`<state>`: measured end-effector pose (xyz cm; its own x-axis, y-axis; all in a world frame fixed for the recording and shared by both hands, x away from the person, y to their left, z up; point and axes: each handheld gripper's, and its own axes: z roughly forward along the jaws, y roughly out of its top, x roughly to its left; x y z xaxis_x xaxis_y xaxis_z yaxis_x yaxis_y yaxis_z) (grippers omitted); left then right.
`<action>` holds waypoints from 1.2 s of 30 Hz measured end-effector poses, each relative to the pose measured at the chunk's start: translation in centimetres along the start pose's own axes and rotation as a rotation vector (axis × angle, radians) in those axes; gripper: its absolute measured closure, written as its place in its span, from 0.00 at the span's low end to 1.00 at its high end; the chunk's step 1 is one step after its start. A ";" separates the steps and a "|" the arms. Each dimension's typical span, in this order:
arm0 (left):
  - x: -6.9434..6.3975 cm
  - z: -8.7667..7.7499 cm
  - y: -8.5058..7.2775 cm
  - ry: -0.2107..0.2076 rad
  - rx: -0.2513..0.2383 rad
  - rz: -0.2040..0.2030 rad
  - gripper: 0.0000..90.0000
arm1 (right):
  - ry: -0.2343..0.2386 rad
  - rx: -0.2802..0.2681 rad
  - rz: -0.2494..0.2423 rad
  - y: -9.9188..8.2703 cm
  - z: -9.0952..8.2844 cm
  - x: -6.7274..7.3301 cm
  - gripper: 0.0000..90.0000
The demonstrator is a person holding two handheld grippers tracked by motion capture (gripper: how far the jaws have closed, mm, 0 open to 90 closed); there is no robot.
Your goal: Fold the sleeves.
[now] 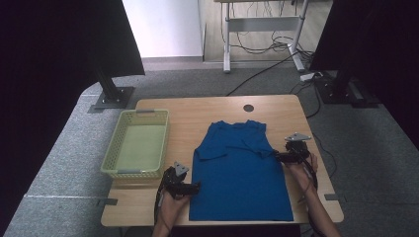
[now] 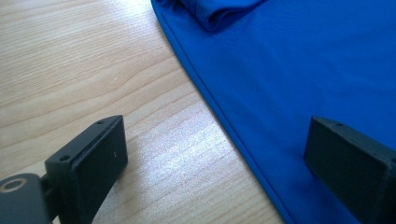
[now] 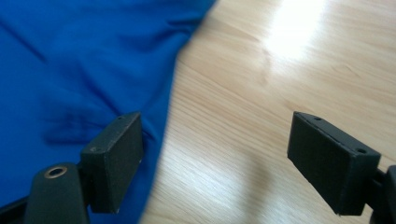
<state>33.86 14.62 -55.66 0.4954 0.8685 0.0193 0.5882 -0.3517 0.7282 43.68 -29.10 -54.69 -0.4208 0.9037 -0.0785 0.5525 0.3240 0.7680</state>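
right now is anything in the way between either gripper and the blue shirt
Nothing visible. The left gripper sits open at the blue shirt's left edge, the right gripper open at its right edge by the folded sleeve. Each straddles the hem over bare table. The basket stands off to the left.

Light wooden table (image 1: 183, 111) on grey carpet. Pale green perforated basket (image 1: 112, 148) near left edge, long side along it, nothing inside, grey handles at both short ends. Round cable hole (image 1: 248, 107) close to far edge, about mid-width. Beyond far edge: white desk frame (image 1: 227, 49) with tangle of black cables (image 1: 262, 47). Dark stands (image 1: 112, 91) off both far corners.
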 end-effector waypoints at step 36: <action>0.0 0.0 0.0 0.001 -0.001 -0.002 0.06 | 0.034 0.032 -0.024 1.0 1.7 0.9 0.20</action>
<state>33.85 14.61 -55.67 0.4937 0.8694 0.0186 0.5885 -0.3498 0.7289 45.08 -27.48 -55.11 -0.4581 0.8857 -0.0747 0.5644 0.3547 0.7454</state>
